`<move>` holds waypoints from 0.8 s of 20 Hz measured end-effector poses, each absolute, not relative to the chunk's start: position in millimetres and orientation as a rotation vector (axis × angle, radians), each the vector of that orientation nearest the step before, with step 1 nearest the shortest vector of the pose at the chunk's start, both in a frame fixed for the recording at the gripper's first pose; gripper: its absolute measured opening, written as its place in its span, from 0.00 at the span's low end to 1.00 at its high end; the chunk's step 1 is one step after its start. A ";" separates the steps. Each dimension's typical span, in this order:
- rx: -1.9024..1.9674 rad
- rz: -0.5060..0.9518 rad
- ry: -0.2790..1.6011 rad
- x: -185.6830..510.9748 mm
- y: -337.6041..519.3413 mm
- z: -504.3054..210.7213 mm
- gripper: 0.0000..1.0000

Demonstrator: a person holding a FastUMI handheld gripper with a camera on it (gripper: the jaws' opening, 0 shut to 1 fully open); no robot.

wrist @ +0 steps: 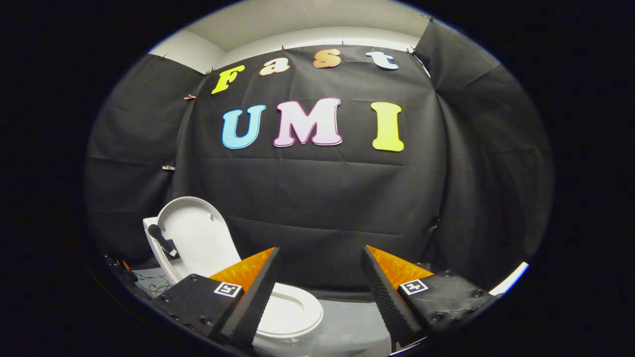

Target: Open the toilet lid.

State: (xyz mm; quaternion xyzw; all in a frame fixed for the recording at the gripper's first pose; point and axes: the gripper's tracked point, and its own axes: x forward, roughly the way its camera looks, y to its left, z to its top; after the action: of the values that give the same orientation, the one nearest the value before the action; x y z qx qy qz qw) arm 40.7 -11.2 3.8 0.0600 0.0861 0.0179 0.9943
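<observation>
- Black cloth (317, 198) is draping the booth wall well beyond the fingers, pinned up in creased panels, with a pale wall (297, 25) showing above its top edge.
- Hovering in front of that cloth, the gripper (320, 270) is holding its two fingers spread wide apart, with nothing between them and nothing touching either one.
- Below the fingers and toward their left side, a white toilet (290, 312) is sitting with its seat ring lying flat and facing up; the left finger is partly covering the ring.
- Standing raised behind the seat, further left of the left finger, the toilet lid (198, 238) is leaning back, its inner face turned toward the gripper.
- A small dark fitting (161, 239) is sticking out at the lid's left edge; what it is cannot be told.
- Pale floor (347, 322) is showing under the gap between the fingers.
</observation>
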 end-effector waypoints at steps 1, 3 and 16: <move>0.120 0.023 0.167 34.4 -16.5 0.3 1.00; 0.115 0.005 0.153 26.6 -23.0 -4.8 1.00; 0.115 0.011 0.181 12.8 -32.4 -37.5 0.99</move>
State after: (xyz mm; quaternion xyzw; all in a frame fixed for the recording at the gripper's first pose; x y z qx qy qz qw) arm 12.8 -32.4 -37.5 0.0572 0.0903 0.0053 0.9943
